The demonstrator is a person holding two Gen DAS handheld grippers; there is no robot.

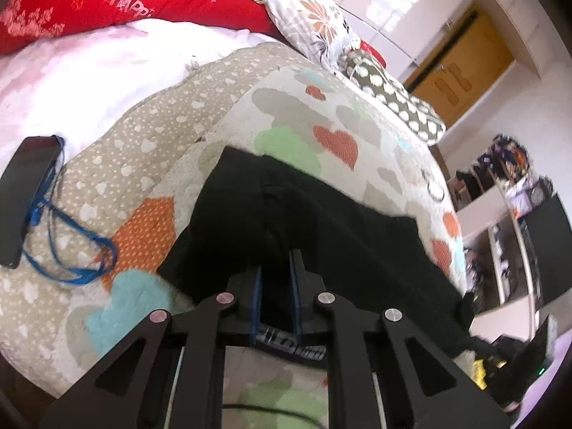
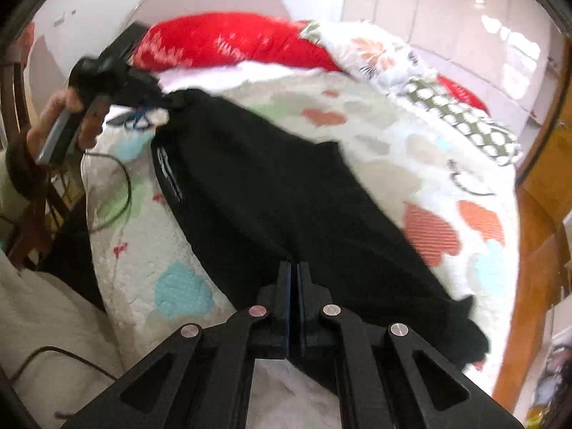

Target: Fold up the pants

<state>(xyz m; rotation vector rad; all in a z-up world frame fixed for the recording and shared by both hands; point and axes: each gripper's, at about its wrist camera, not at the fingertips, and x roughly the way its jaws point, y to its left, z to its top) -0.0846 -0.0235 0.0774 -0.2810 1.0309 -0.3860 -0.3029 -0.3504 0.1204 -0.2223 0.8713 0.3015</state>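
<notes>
Black pants [image 1: 321, 228] lie spread on a heart-patterned bedspread [image 1: 307, 118]. My left gripper [image 1: 277, 261] is at the waistband end, its blue-padded fingers a little apart with black cloth between them. In the right wrist view the pants [image 2: 271, 193] run diagonally across the bed, and the left gripper [image 2: 168, 102] holds their far corner slightly lifted. My right gripper [image 2: 294, 268] is shut on a fold of the pants near their leg end.
A black phone [image 1: 25, 193] with a blue lanyard [image 1: 71, 246] lies on the bed at left. Red [image 1: 125, 3] and floral [image 1: 307, 18] pillows lie at the head. A black cable [image 2: 118, 193] trails over the bed's edge. Shelves [image 1: 500, 236] stand to the right.
</notes>
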